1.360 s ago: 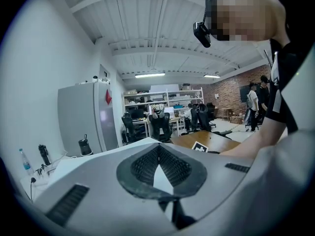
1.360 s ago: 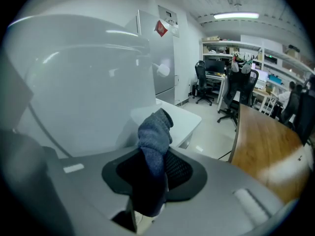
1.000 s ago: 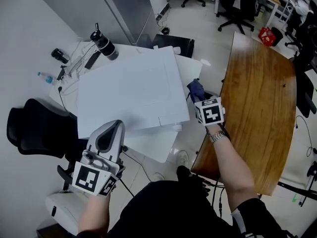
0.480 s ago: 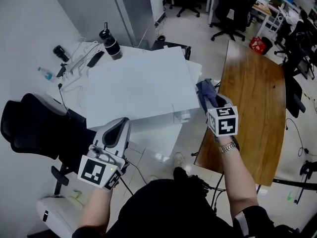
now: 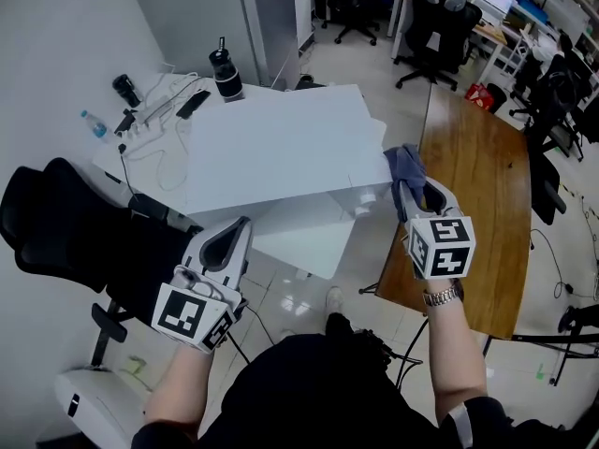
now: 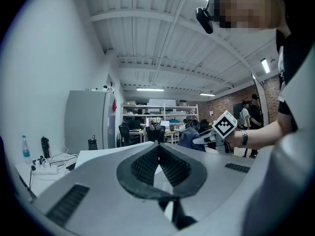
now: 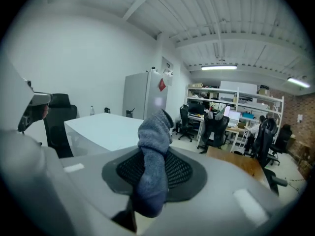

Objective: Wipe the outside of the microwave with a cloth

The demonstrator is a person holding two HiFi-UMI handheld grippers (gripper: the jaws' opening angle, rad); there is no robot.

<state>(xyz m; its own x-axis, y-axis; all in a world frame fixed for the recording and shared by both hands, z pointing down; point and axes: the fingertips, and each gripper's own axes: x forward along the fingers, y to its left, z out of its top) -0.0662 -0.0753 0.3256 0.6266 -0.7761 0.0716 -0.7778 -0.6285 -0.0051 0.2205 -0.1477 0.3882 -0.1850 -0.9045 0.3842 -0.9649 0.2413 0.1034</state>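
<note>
Right gripper [image 5: 416, 190] carrying a grey-blue cloth [image 5: 404, 165] beside a large white box [image 5: 271, 152], with the left gripper [image 5: 234, 237] empty.
The right gripper's ribbed pads are clamped on the bunched middle of the cloth. One fold pokes up past the tips and another hangs below. The cloth is in the air, just beside the box's near right corner, between it and a wooden bench [image 5: 477, 185]. I take the box to be the microwave. The left gripper is fully closed on nothing, low at the left, well apart from the cloth. The cloth looks soft, light, fleecy and limp, so it should drape and not slip. This mid-bunch hold seems right, as it leaves a wad ahead of the tips to press on the smooth, hard sides.
</note>
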